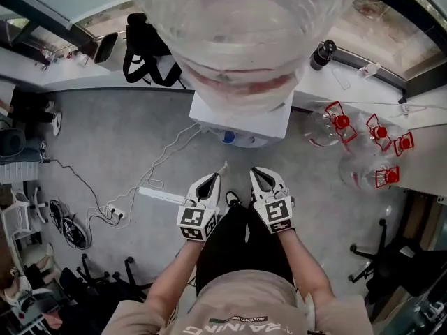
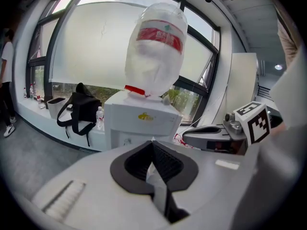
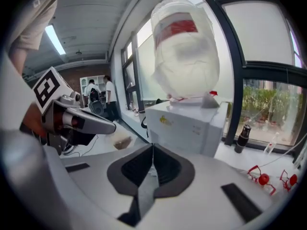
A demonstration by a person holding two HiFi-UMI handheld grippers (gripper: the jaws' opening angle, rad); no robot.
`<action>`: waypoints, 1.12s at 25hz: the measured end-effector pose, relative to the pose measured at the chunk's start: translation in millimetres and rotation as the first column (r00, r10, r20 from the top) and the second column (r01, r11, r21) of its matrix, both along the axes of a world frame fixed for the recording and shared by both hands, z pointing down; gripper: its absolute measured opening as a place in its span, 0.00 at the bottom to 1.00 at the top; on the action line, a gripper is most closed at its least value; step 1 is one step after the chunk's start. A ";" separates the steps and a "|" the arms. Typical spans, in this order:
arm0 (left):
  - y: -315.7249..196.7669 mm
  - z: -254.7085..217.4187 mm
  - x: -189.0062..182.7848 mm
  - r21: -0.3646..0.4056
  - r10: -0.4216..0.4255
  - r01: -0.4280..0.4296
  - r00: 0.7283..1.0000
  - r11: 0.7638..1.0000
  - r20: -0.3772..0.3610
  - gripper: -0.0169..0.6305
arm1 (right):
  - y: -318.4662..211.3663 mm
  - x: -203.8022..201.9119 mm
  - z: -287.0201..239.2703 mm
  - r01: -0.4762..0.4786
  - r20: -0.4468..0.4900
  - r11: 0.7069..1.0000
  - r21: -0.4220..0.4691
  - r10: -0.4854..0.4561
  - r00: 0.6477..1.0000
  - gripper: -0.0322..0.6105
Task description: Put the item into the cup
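The left gripper (image 1: 211,180) and the right gripper (image 1: 260,174) are held side by side, near each other but apart, just in front of the person's body and pointing at a water dispenser (image 1: 241,122). In the left gripper view its jaws are pressed together with nothing between them; the right gripper view shows the same, tips meeting and empty. I cannot tell from any view where the item or the cup is.

The dispenser's front edge lies just beyond the gripper tips, with a narrow band of grey floor (image 1: 119,138) between. A big water bottle (image 1: 241,26) stands upside down on top of it and overhangs its edges. To the left the floor is open, crossed by loose white cables (image 1: 164,162) and bounded by a ledge where a black bag (image 1: 143,51) sits. To the right, spare bottles with red caps (image 1: 340,122) lie close to the dispenser's side, and a dark flask (image 1: 323,54) stands on the ledge behind.
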State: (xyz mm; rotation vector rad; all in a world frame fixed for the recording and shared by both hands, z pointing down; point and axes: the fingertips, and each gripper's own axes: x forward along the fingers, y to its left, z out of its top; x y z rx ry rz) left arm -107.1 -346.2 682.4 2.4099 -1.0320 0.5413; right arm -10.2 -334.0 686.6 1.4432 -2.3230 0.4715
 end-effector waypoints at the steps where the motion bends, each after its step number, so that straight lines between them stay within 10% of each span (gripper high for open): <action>1: -3.4 13.3 1.1 -0.010 -0.004 0.004 1.000 1.000 0.005 0.04 | -3.2 -0.5 9.4 -0.005 0.002 1.000 0.001 0.005 1.000 0.07; 28: -107.0 219.9 20.6 -0.081 -0.074 0.078 0.996 0.994 0.052 0.04 | -30.6 -38.2 193.0 0.101 -0.012 0.990 -0.096 -0.102 0.995 0.07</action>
